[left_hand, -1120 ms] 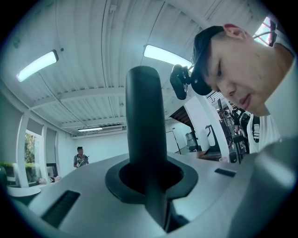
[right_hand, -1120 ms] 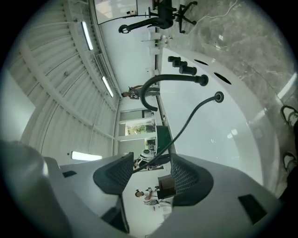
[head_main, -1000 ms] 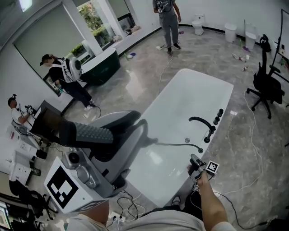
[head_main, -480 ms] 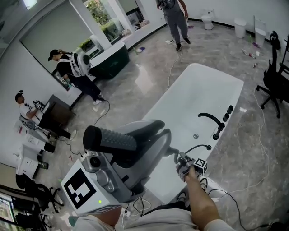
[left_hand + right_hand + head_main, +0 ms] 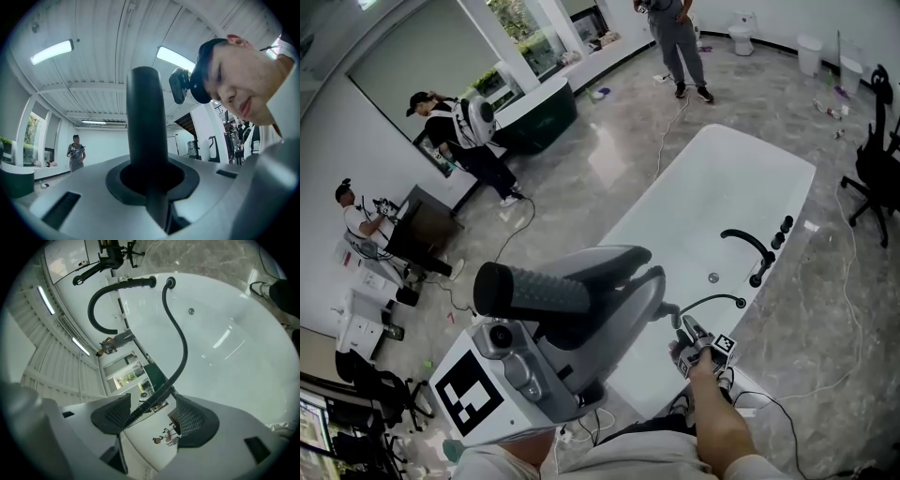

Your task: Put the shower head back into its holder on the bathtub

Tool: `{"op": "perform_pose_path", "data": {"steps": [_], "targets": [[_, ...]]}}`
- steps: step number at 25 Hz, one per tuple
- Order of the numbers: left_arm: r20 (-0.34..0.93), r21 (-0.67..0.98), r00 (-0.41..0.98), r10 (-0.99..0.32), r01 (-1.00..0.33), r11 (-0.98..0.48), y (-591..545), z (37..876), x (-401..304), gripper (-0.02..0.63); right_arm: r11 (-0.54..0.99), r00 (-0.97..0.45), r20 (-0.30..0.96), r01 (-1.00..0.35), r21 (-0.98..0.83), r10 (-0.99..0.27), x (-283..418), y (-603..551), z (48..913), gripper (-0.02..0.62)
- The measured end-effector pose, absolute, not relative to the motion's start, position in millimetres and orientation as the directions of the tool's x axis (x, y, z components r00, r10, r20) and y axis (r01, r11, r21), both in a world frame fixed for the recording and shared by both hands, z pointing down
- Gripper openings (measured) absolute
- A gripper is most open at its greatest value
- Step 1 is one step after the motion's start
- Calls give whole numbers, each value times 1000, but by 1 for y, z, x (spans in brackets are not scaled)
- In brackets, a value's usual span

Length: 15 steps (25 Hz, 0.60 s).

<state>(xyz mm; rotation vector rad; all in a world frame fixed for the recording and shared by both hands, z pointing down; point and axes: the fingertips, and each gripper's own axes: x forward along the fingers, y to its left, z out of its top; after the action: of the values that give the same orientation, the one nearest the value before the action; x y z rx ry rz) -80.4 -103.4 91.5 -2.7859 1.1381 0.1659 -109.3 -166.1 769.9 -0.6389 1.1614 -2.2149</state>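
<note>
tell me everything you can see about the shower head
The shower head is a dark, matte, stick-shaped wand with a field of small nubs along one side. It lies roughly level, held up in front of the person and clamped between the jaws of the left gripper, so it is not in its holder. Nothing else visibly touches it.
</note>
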Motion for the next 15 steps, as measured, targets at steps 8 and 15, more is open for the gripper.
{"op": "perform_pose_path", "data": {"steps": [8,15], "targets": [[-179,-97,702,-689,-710,-698,-94,85,-94,55,-403,-818,-25,310,-861,-575,-151,-176,723,127],[-210,-88,630,-748,-774,-627,-98,87,-156,55,-29,-793,-187,249,-968,-580,-79,-209,654,64]]}}
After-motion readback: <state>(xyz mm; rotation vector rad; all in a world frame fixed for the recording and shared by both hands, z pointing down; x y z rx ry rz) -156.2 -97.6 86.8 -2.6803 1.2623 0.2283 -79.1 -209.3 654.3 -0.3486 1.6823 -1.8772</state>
